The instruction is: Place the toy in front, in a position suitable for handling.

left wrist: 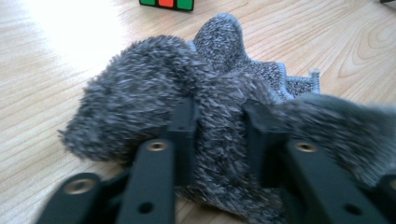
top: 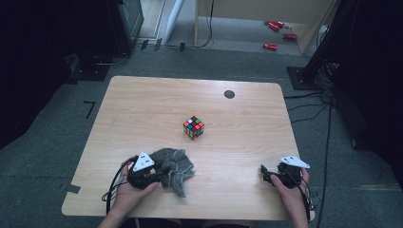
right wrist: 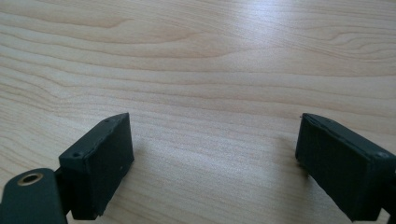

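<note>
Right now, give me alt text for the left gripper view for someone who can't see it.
The left gripper has its two black jaws pinched on a fold of fuzzy grey cloth bunched up on a light wooden table. The bottom edge of a colourful puzzle cube shows beyond the cloth.

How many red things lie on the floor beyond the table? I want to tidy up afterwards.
4 small red objects on the grey floor by the pale wooden panel: two close together, one right of them, one nearer the table. More may be hidden.
</note>
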